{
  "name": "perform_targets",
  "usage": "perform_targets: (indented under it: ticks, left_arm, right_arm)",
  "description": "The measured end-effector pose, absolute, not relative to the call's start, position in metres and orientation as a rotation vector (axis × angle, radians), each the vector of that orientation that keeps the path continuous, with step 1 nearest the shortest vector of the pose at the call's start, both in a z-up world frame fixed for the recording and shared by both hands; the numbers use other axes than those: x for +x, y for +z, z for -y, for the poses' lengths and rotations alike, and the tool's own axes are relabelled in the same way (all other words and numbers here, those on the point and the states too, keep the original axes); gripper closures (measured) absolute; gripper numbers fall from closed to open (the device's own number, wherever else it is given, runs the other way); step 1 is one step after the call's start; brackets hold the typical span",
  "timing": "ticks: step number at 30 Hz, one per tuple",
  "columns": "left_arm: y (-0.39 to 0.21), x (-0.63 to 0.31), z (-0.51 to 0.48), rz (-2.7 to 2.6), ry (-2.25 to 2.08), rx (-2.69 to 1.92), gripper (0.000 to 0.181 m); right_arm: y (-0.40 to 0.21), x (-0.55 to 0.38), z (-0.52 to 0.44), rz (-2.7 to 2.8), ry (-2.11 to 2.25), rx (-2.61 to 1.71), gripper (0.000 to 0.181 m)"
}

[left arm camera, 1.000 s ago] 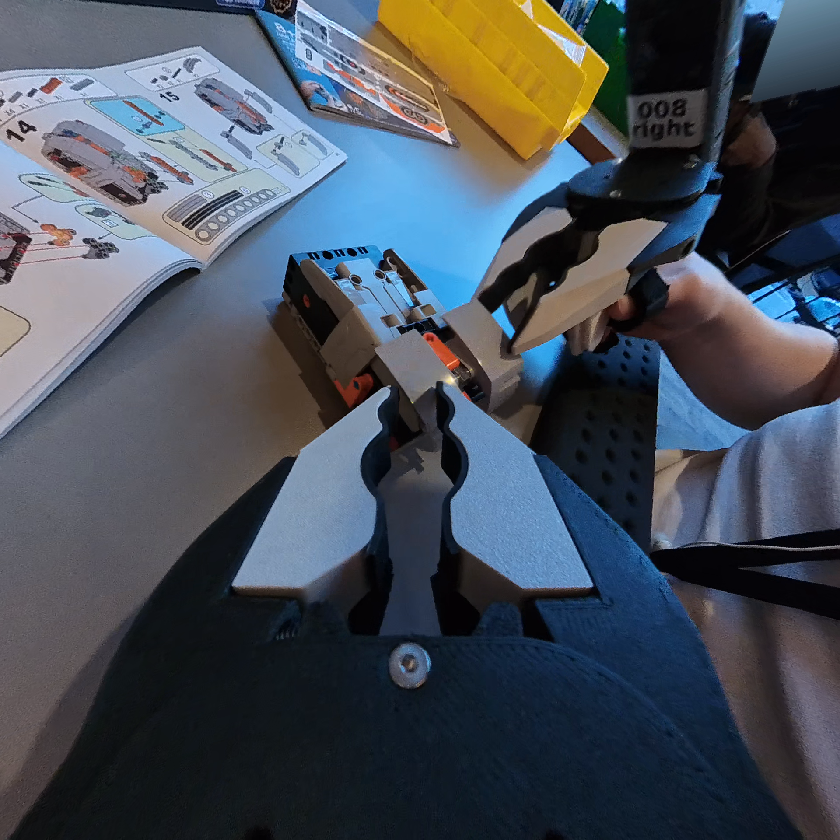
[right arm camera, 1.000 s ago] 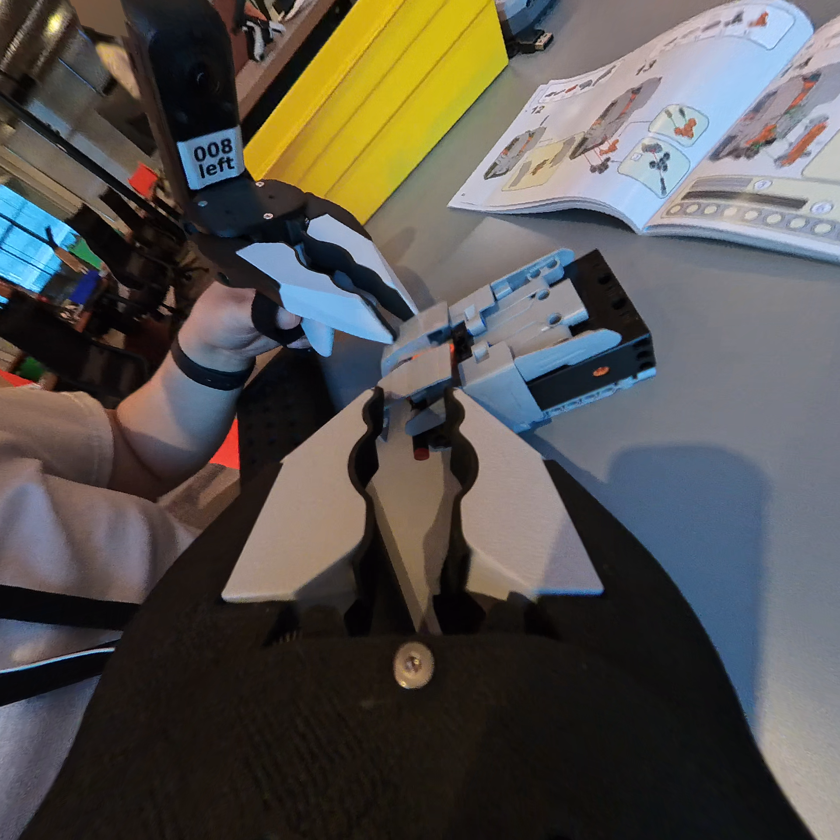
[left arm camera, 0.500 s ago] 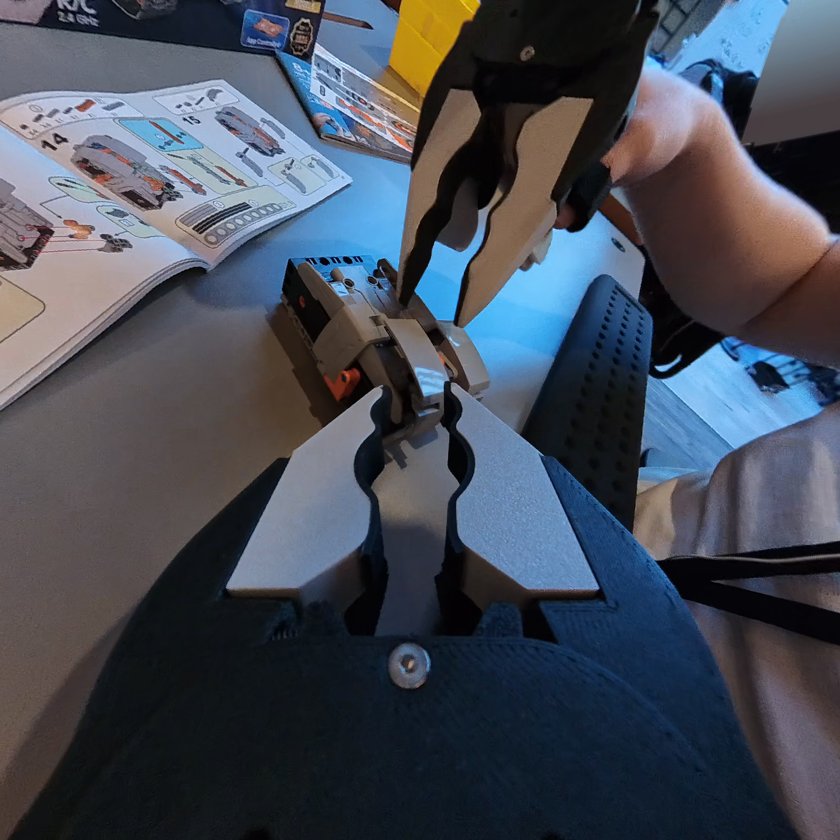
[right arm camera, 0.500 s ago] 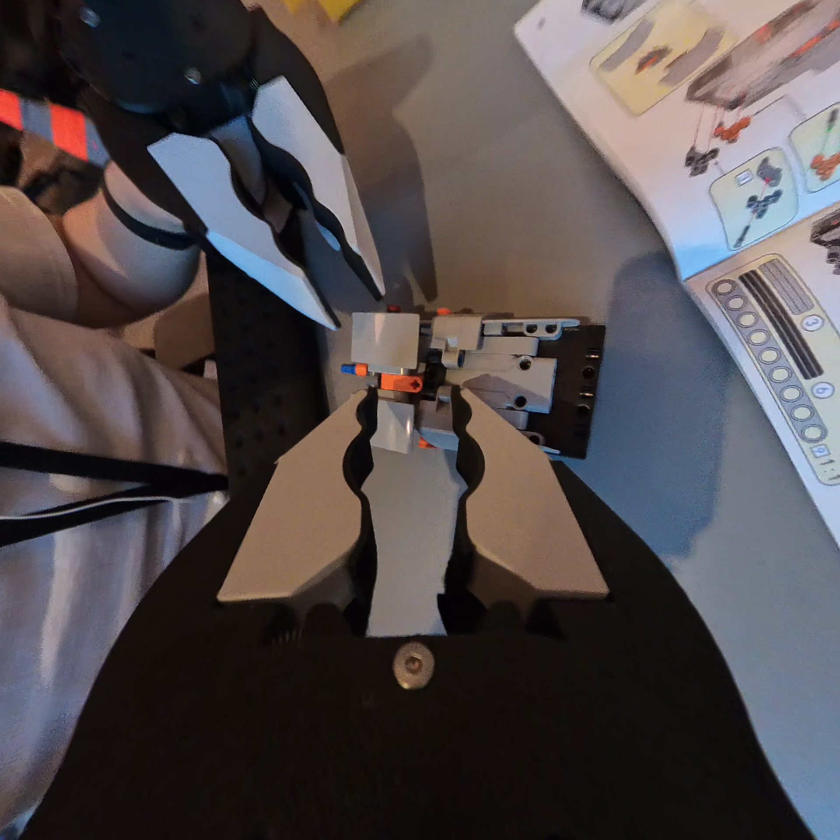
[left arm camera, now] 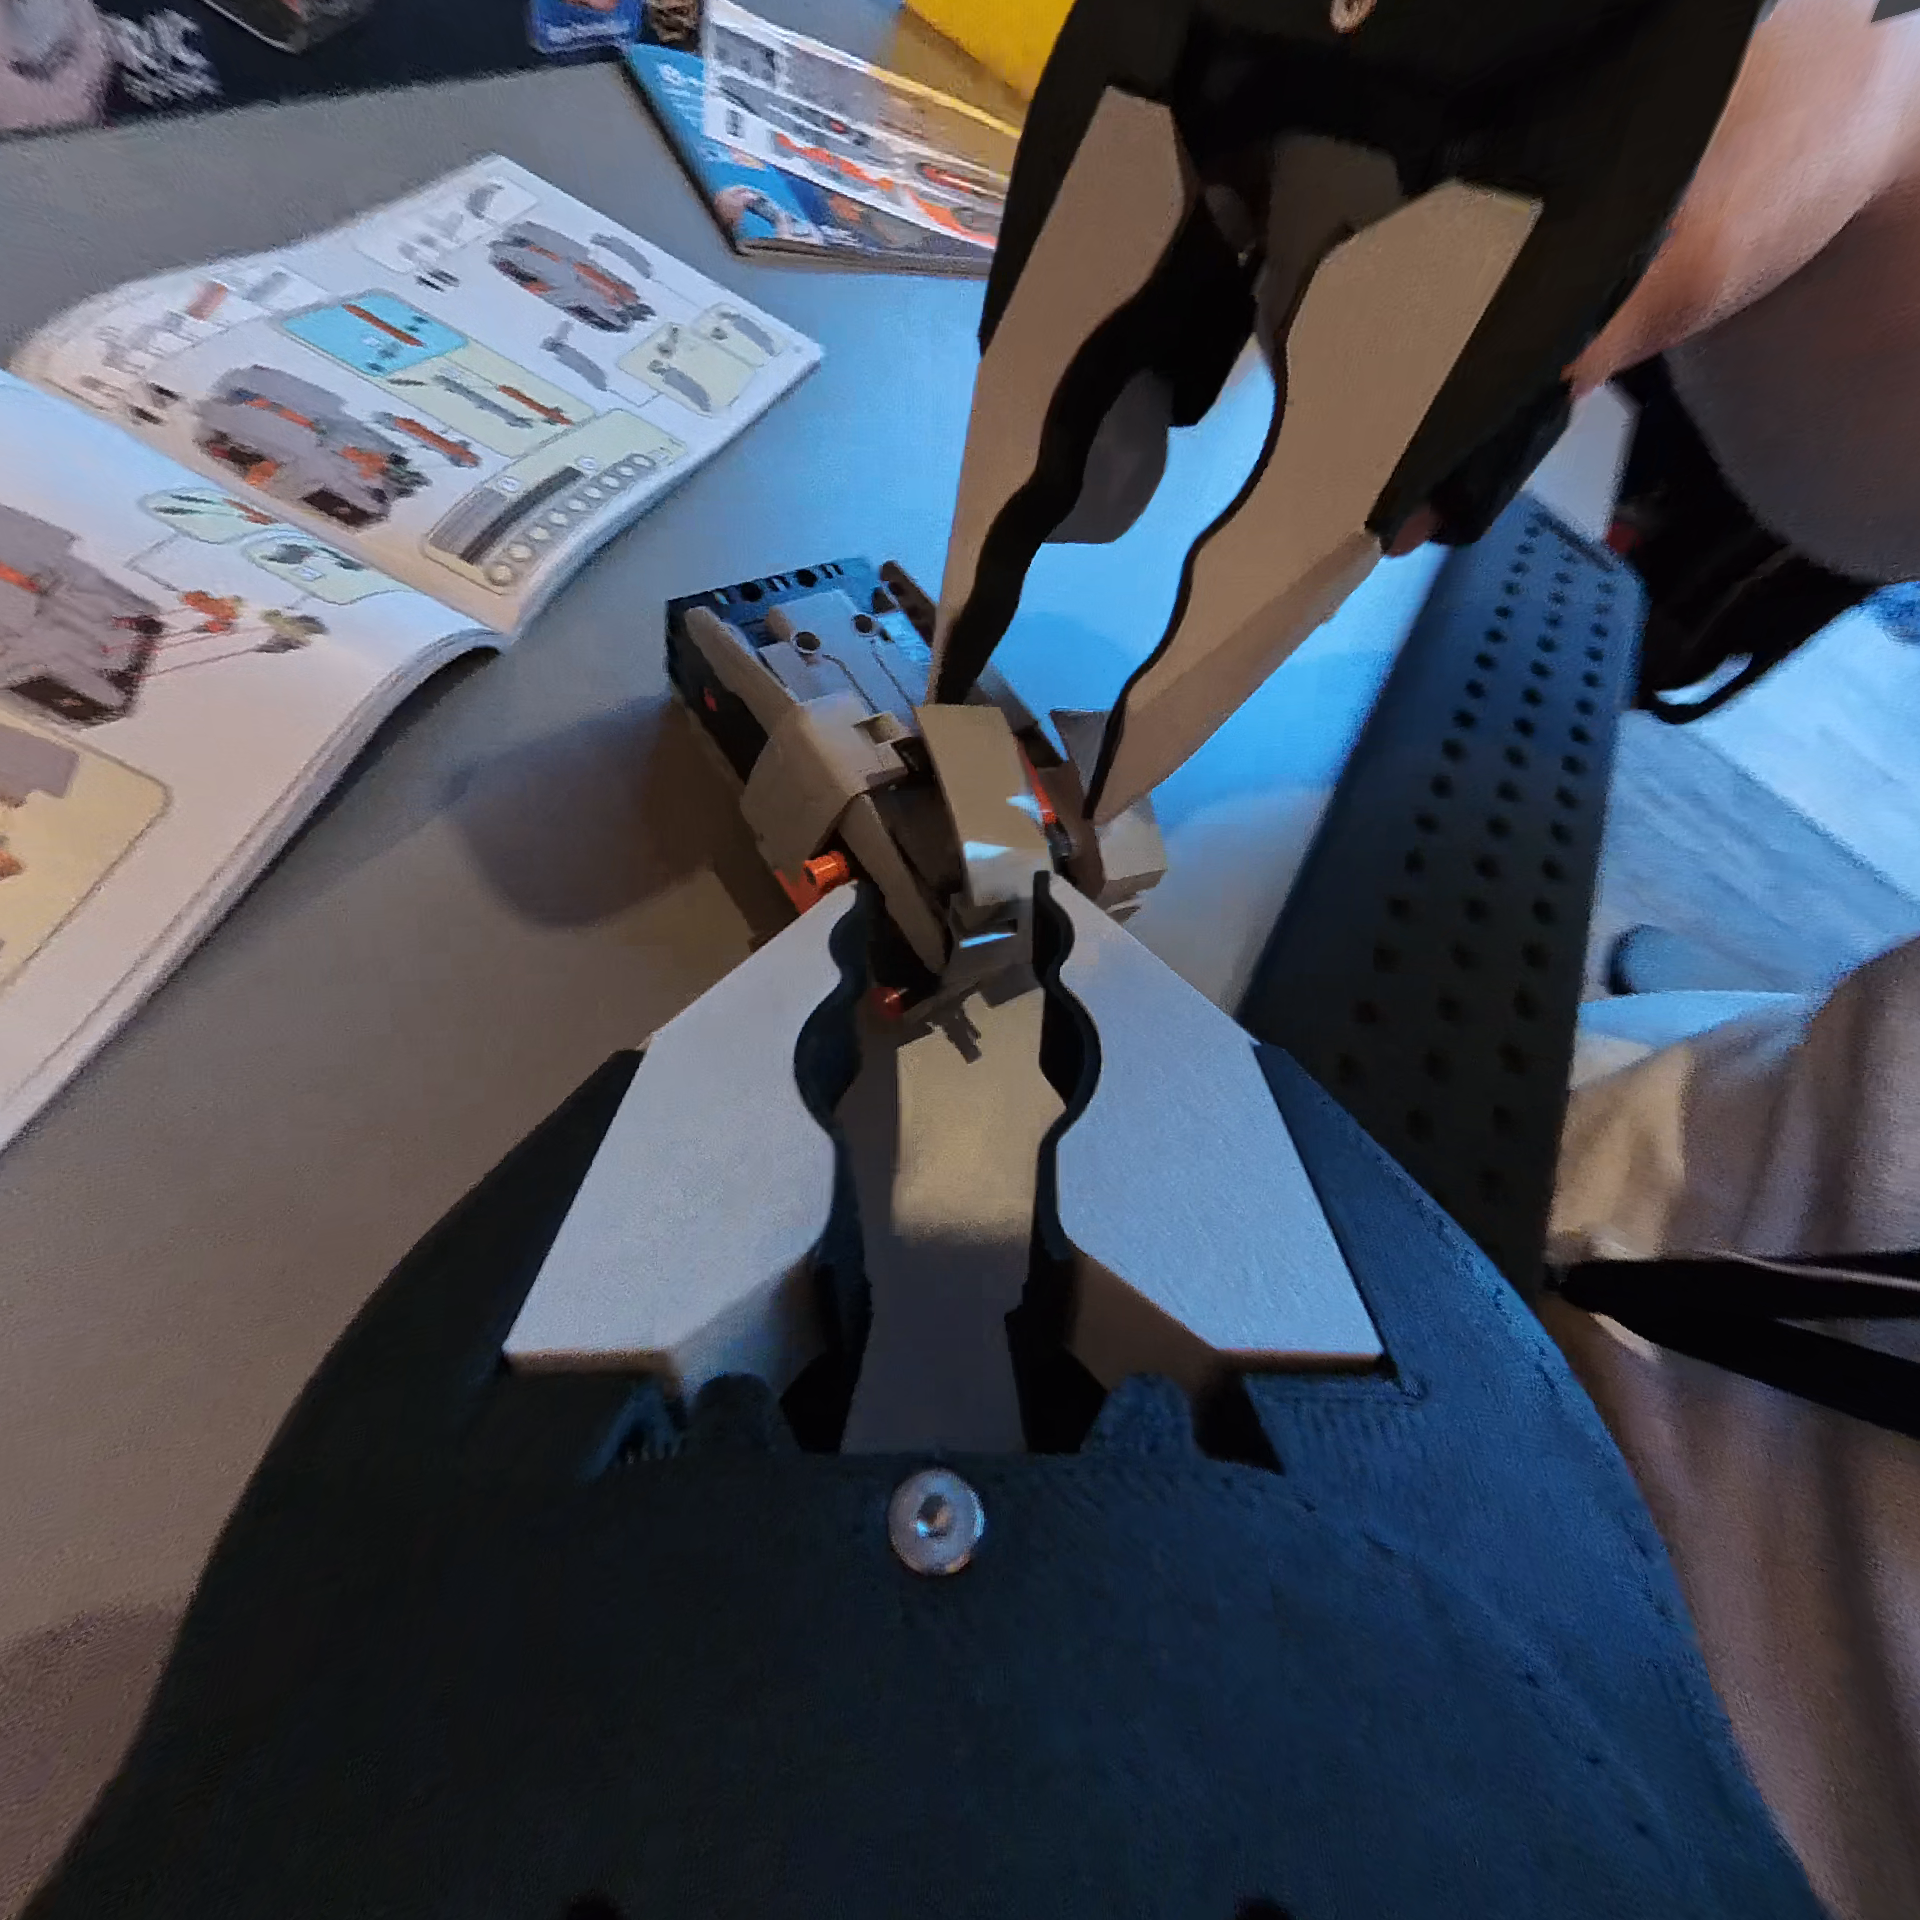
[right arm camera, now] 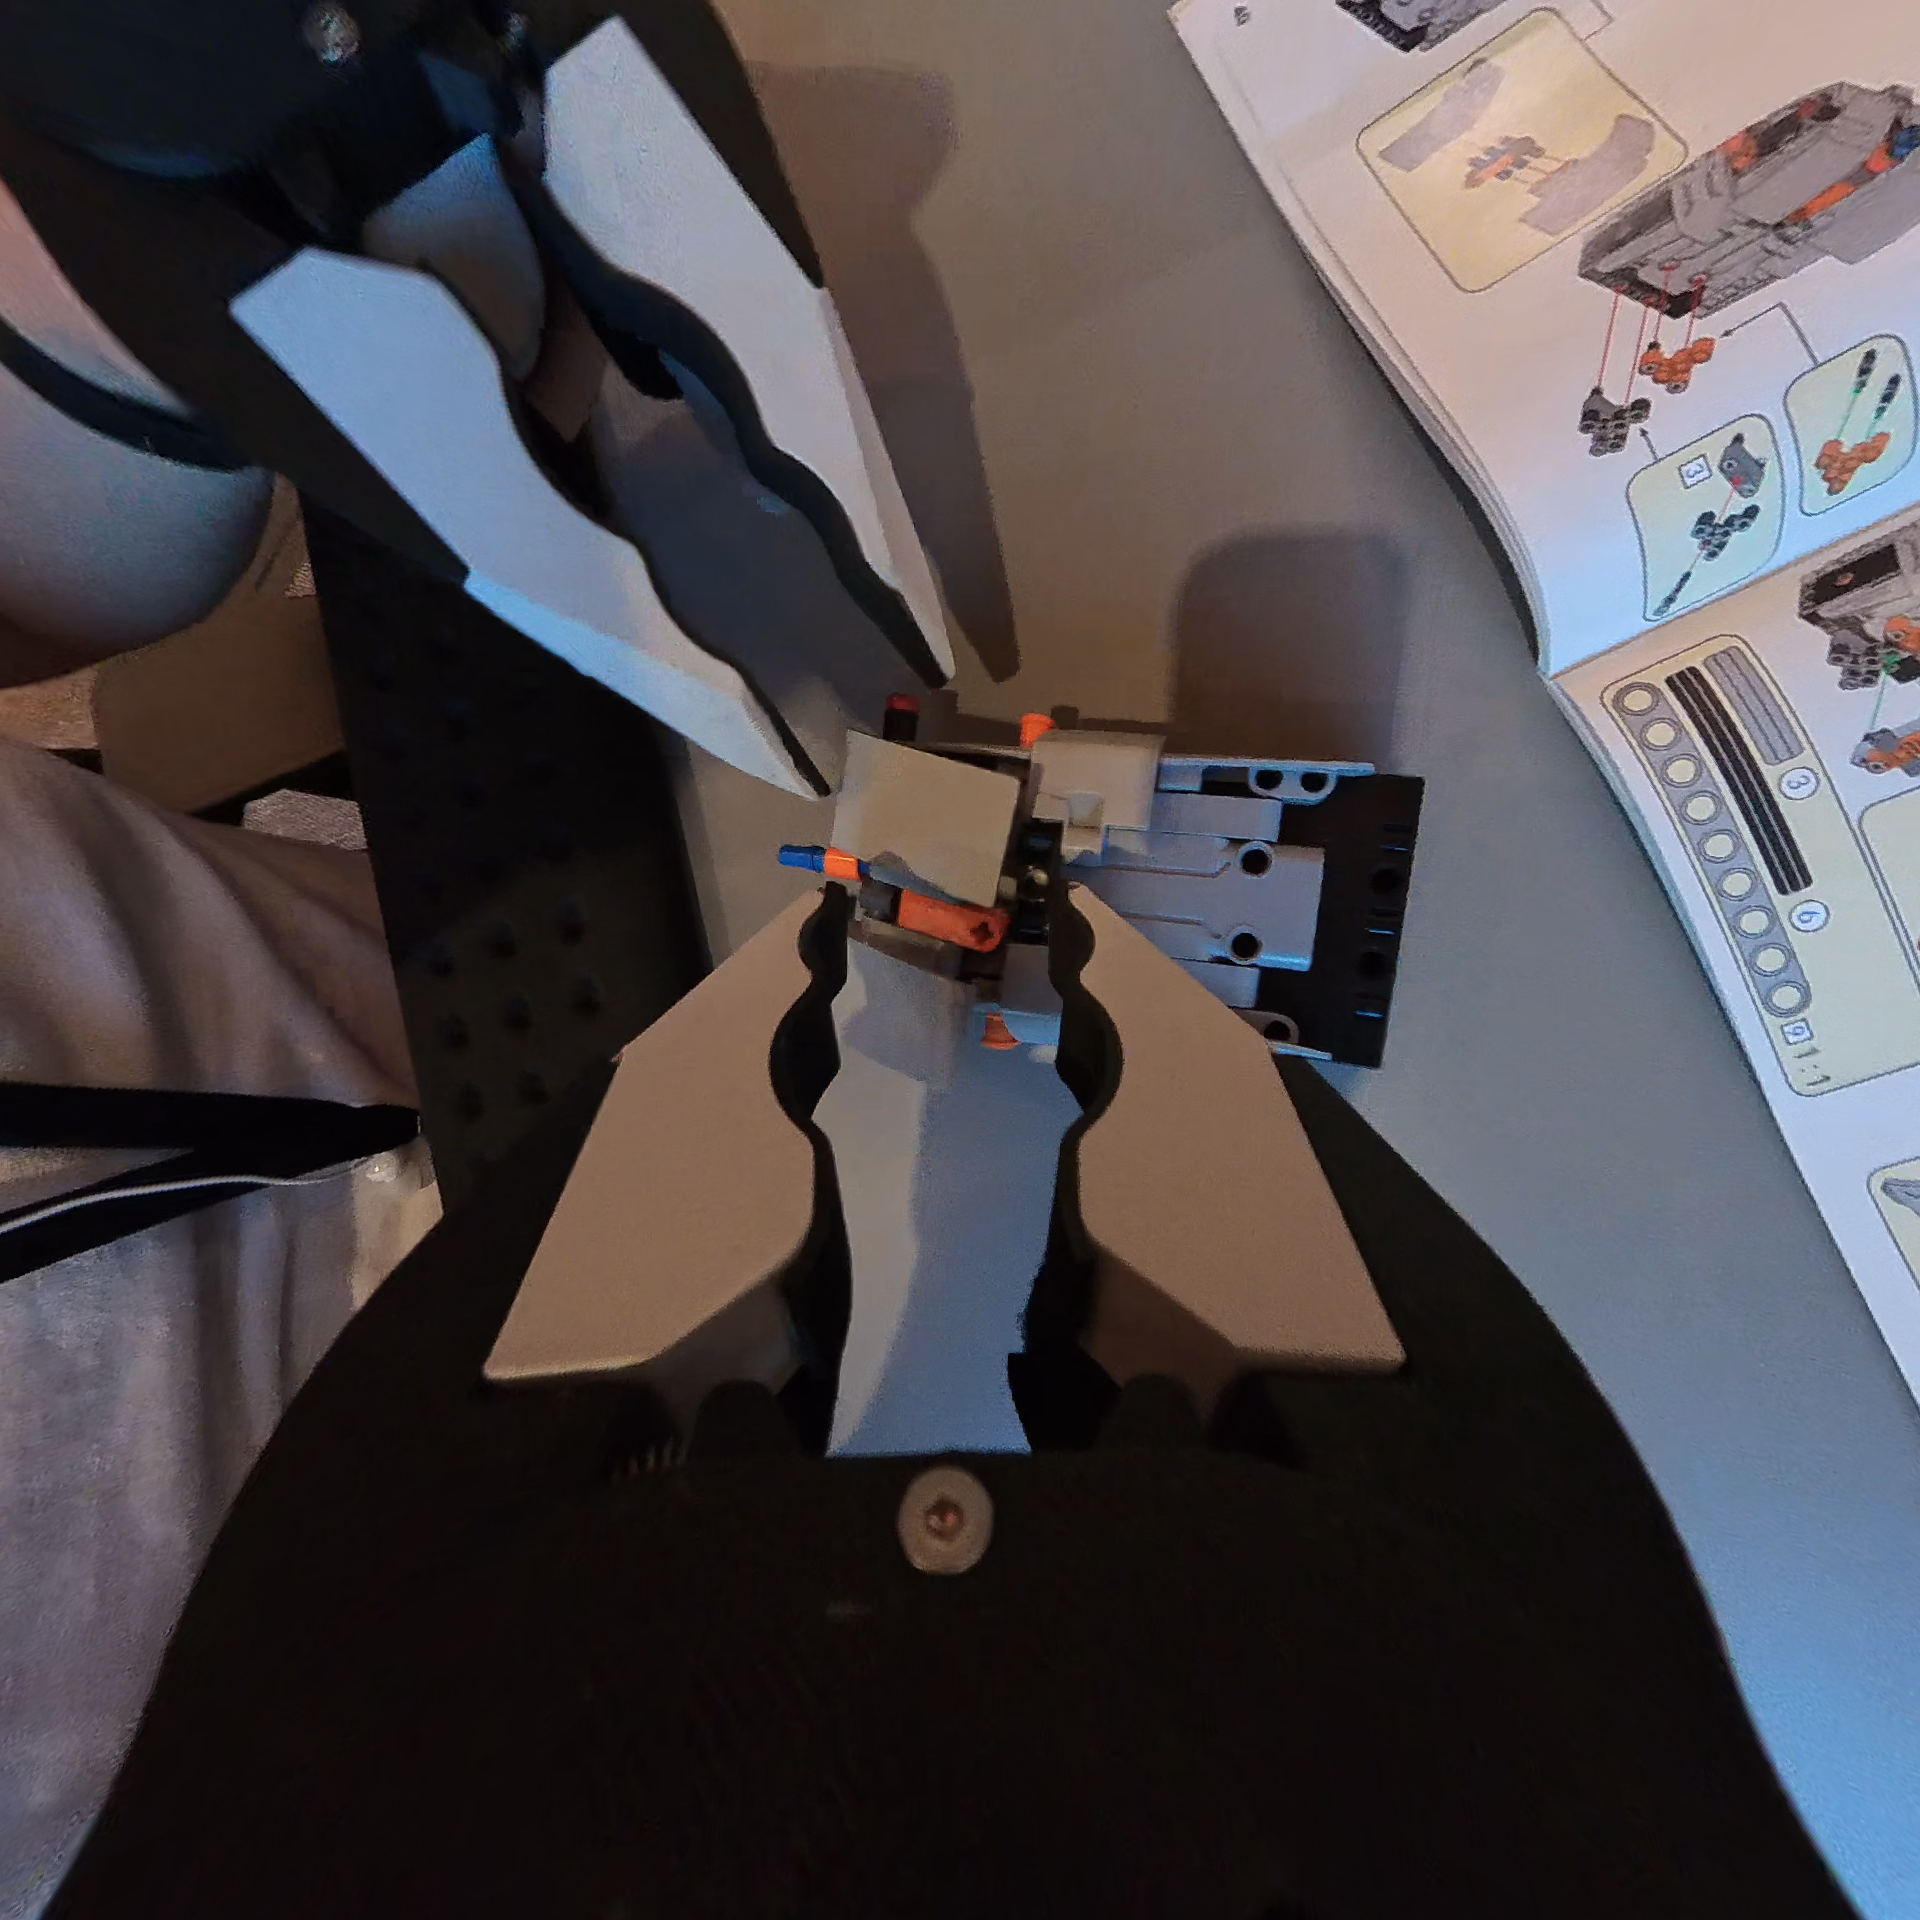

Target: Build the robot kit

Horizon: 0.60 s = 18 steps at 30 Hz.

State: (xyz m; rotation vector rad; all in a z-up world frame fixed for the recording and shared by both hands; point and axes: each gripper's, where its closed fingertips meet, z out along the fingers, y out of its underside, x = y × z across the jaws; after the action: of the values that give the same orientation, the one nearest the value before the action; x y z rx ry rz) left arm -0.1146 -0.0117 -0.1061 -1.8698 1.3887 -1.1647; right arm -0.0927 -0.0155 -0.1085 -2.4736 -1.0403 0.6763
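A grey and black brick model (left arm camera: 831, 707) with orange pins lies on the grey table (left arm camera: 312, 1091). My left gripper (left arm camera: 945, 909) is closed on the model's near end, and grey parts and a red pin fill the gap between its fingers. My right gripper (left arm camera: 1023, 753) comes down from above, partly open. Its fingers straddle the curved grey front panel (left arm camera: 982, 790), one tip behind the panel and one at the model's right side. In the right wrist view the right gripper (right arm camera: 945, 904) straddles the orange beam (right arm camera: 951, 925) of the model (right arm camera: 1247, 894). The left gripper (right arm camera: 878, 727) touches the panel's far corner.
An open instruction booklet (left arm camera: 343, 436) lies left of the model and also shows in the right wrist view (right arm camera: 1714, 623). A second booklet (left arm camera: 831, 135) lies at the back. A black perforated chair arm (left arm camera: 1455, 883) runs along the table's right edge, beside the person's sleeve (right arm camera: 156, 987). Both grippers' tips are close together, under 4 cm apart.
The right gripper swung from the model's right side to above it and opened wider. The left gripper's fingers spread a little and the model's end sits deeper between them.
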Motion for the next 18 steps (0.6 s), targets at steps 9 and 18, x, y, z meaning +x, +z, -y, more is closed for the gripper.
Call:
perform_targets:
  ticks: [9, 18]
  left_arm:
    - [-0.093, -0.109, 0.014, -1.416, -1.535, -1.868, 0.164]
    - [-0.103, -0.106, 0.013, -1.531, -1.458, -1.919, 0.162]
  right_arm:
    - [-0.112, -0.091, 0.011, 1.095, 0.543, -2.432, 0.153]
    - [-0.114, -0.09, 0.008, 1.157, 0.492, -2.391, 0.154]
